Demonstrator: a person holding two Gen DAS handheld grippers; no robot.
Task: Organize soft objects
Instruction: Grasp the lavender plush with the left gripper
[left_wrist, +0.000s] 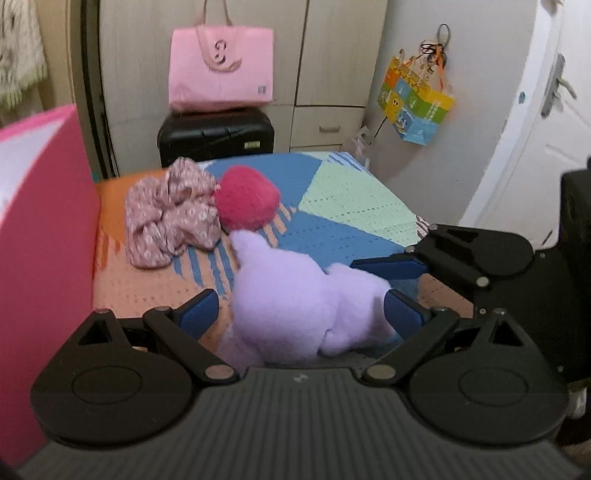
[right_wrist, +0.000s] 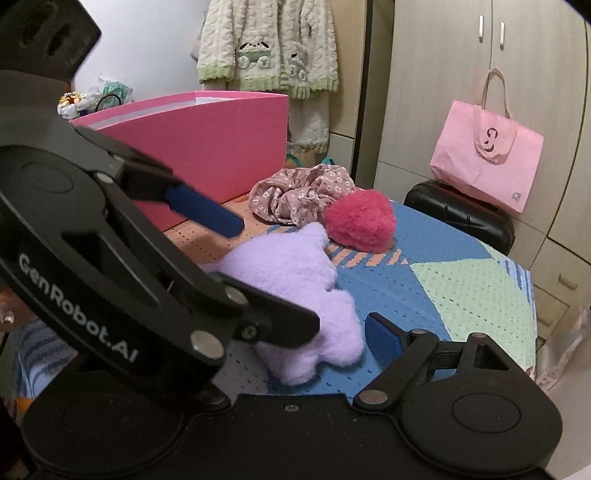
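On the table (left_wrist: 351, 206) we see the purple plush (left_wrist: 291, 295) between the parted blue pads of our left gripper (left_wrist: 299, 310), neither pad pressing it. Our right gripper (right_wrist: 317, 332) is released too, beside the plush. Beyond lie a pink pompom (left_wrist: 245, 203), a floral scrunchie (left_wrist: 170, 218) and a pink box (right_wrist: 207, 147).

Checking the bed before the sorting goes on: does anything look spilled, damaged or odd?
Nothing stands out. The purple plush, red pompom and floral scrunchie lie loose but intact on the bedspread, beside the pink box. Nothing looks spilled.
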